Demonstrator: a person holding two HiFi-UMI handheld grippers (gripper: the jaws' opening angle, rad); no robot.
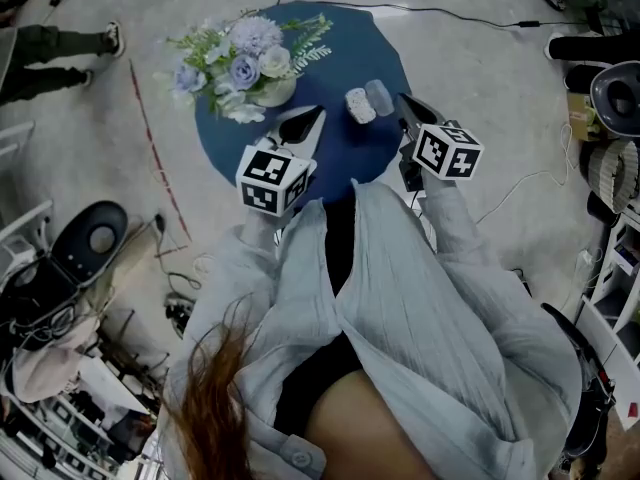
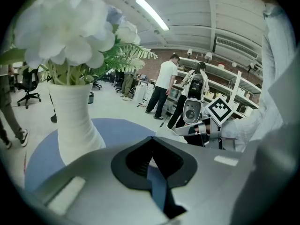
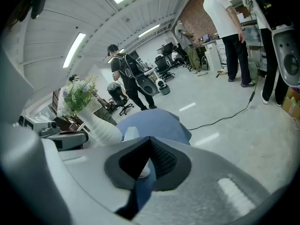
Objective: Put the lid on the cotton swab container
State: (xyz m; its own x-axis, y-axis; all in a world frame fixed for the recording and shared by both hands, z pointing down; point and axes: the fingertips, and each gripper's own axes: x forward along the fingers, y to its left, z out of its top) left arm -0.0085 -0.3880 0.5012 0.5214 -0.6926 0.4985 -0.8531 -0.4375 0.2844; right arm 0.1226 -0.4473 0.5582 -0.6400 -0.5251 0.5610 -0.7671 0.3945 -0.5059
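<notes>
We judge nothing done yet. The small white round cotton swab container (image 1: 358, 105) stands open on the round blue table (image 1: 350, 158), just right of the white flower vase (image 1: 270, 90), with its clear round lid (image 1: 379, 96) slightly farther right. Our left gripper (image 1: 312, 118) and right gripper (image 1: 405, 103) hover nearby, jaws together and empty.

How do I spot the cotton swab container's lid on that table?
Find the round blue table with the vase of flowers. Right of the vase, two small pieces sit side by side. The lid is the smoother, greyish right-hand one, next to the whiter, textured container.
</notes>
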